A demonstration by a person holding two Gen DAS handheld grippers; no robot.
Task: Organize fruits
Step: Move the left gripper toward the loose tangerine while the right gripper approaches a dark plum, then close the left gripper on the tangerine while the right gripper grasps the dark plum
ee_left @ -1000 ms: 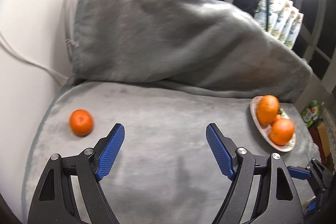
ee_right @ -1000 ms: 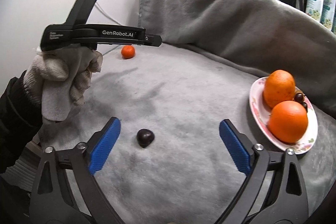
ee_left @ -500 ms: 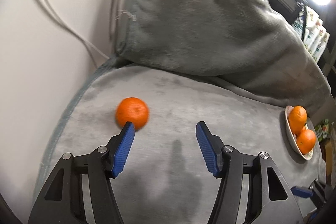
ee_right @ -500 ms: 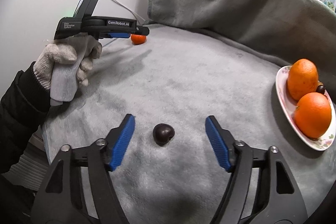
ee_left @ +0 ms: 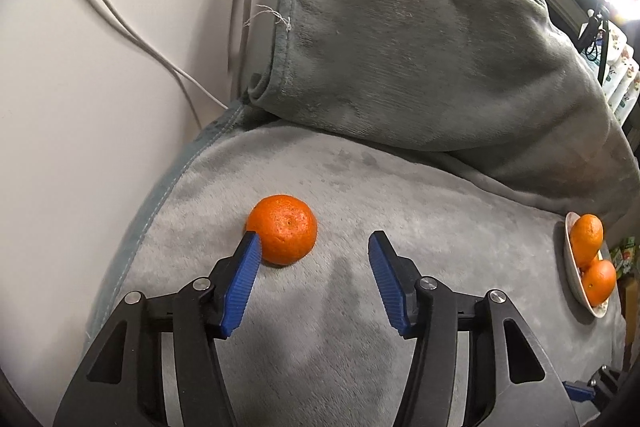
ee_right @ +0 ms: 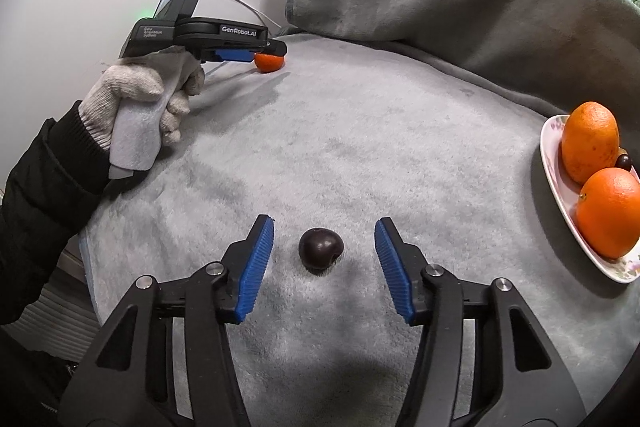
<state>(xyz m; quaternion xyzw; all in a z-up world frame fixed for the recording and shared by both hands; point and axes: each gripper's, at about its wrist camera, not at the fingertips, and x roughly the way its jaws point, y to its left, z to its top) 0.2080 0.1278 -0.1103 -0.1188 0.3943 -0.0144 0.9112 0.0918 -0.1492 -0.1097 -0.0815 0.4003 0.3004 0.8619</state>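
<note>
A tangerine (ee_left: pixel 282 235) lies far left on a blanket (ee_right: pixel 360 155), a cherry (ee_right: pixel 321 248) nearer, and a plate (ee_right: pixel 560 187) of oranges (ee_right: pixel 610 213) at right.

Bright orange mandarin (ee_left: pixel 282 235), near-black cherry (ee_right: pixel 321 248), plain grey fleece blanket (ee_right: pixel 360 155), white plate (ee_right: pixel 554 163) with a faint floral rim.
</note>
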